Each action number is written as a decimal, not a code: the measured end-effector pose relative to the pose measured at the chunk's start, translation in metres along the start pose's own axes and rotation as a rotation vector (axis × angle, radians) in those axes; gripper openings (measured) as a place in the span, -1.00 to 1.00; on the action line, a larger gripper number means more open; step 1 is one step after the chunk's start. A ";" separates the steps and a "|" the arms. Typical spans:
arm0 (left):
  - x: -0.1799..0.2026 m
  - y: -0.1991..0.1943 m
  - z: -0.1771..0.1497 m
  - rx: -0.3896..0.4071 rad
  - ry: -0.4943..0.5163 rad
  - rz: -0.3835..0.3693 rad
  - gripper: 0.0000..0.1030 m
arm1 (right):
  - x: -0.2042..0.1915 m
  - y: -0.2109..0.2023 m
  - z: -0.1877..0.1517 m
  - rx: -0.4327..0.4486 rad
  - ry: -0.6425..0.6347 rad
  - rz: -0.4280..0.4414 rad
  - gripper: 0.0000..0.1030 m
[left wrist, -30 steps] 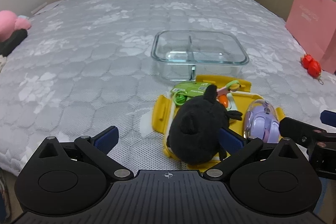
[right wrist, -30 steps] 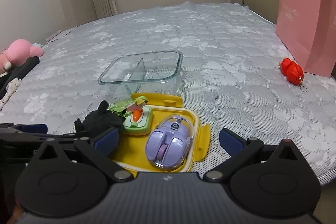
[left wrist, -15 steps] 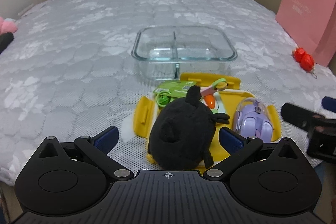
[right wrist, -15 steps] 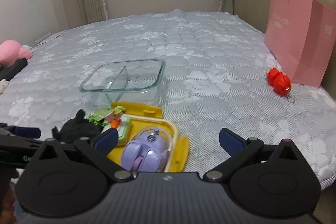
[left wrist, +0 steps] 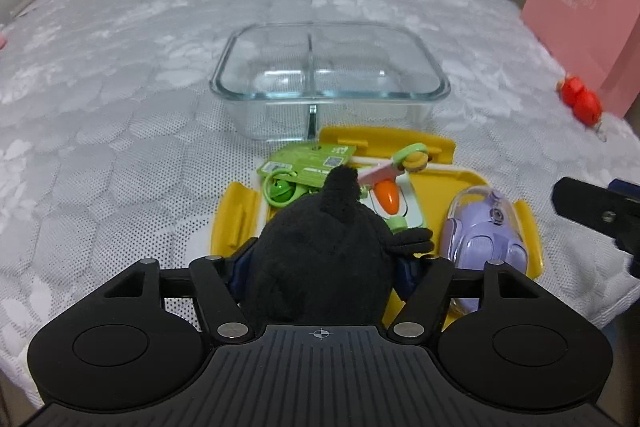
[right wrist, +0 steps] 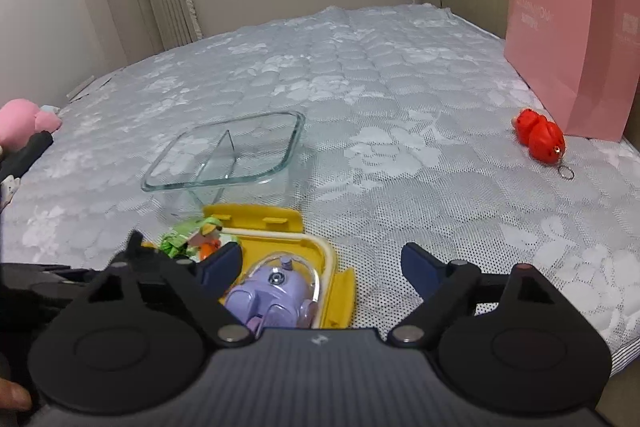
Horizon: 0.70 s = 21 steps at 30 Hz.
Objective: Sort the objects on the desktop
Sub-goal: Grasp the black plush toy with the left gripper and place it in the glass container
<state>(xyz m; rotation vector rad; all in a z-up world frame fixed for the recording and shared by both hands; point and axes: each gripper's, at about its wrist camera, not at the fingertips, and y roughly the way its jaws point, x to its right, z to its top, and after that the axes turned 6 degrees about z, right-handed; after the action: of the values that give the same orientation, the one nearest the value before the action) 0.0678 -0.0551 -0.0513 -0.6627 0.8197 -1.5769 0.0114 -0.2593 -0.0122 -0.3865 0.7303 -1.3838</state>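
My left gripper [left wrist: 326, 267] is clenched around the black plush toy [left wrist: 324, 255], which sits at the near left of the yellow lid [left wrist: 236, 215]. Just right of it lie the green carrot toy [left wrist: 386, 197] and the purple mouse [left wrist: 486, 239]. Beyond the lid's far edge stands the glass container [left wrist: 328, 79], open mattress [right wrist: 400, 99] around it. My right gripper [right wrist: 322, 267] hangs spread wide over the lid's right edge.

Left tongs [left wrist: 324, 267] clamp black plush [left wrist: 320, 259] — over yellow lid [left wrist: 236, 215].
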 end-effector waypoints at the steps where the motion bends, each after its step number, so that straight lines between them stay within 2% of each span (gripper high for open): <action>1: -0.002 -0.001 -0.001 -0.001 -0.001 -0.004 0.34 | 0.001 0.002 0.000 -0.005 0.006 0.000 0.71; 6: -0.011 -0.007 -0.001 -0.004 -0.022 -0.039 0.33 | 0.004 0.012 -0.001 -0.032 0.035 0.006 0.73; 15: -0.028 -0.025 0.013 0.006 -0.080 -0.150 0.33 | 0.002 0.019 -0.003 -0.054 0.054 0.021 0.79; 18: -0.036 -0.028 0.027 0.009 -0.101 -0.182 0.33 | 0.004 0.020 -0.002 -0.056 0.074 0.036 0.81; 21: -0.043 -0.034 0.051 0.051 -0.114 -0.174 0.33 | 0.007 0.020 -0.002 -0.065 0.106 0.072 0.82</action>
<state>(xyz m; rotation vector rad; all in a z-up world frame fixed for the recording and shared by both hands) 0.0946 -0.0176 0.0074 -0.7968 0.6490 -1.6938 0.0256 -0.2624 -0.0281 -0.3362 0.8699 -1.3228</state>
